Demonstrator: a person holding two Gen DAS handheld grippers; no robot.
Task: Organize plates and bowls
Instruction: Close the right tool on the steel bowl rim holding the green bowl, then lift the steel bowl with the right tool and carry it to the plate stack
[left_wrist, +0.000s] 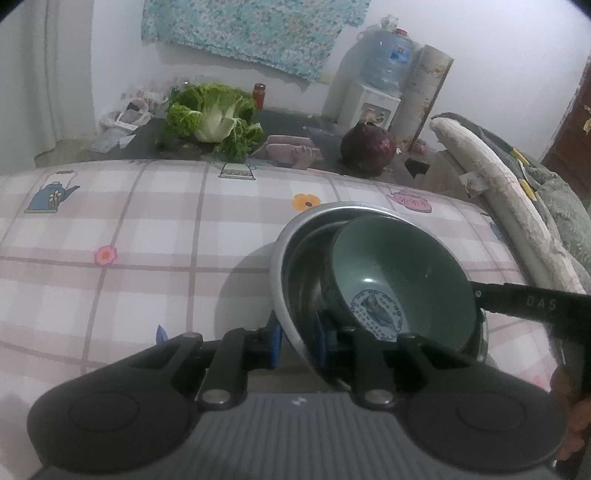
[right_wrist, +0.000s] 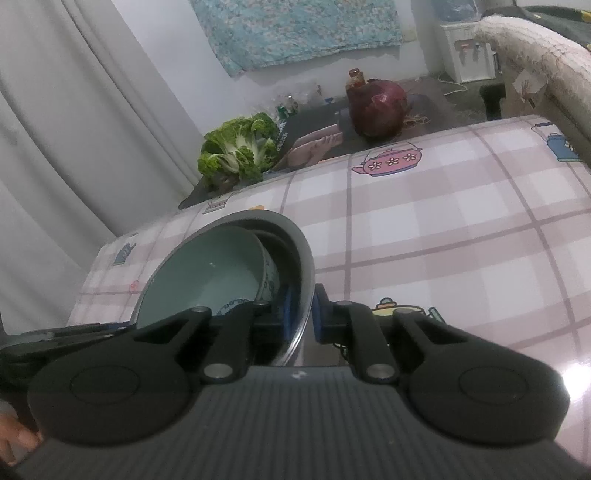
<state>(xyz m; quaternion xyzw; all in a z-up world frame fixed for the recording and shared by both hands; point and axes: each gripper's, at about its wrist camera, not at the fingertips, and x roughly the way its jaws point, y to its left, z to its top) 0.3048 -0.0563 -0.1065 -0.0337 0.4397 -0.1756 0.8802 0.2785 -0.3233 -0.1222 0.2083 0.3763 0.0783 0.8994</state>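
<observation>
Both claws clamp the same stack from opposite sides, judged as a two-handed lift or carry since the stack is wide and nested loose. Left claw is pinched narrow on the near rim of the steel bowl, blue pads either side of the wall, one inside and one outside. Right claw is likewise closed tight on the steel bowl's rim at the opposite side; in the left wrist view its black finger reaches in from the right, at the stack's far edge. Green ceramic bowl sits inside the steel one, tilted, leaning toward the right claw's side, a blue fish motif on its bottom; a darker inner bowl or pan rim shows between the two, can't tell which. Stack is right at the claw tips, over the checked teapot-print tablecloth on the desk; resting or just lifted, can't tell. Beyond the claws, past the desk edge: a leafy cabbage, a red cabbage, a person's bare feet on a dark mat, all well apart from the stack. Tilted green bowl could slide if the grip rocks.
</observation>
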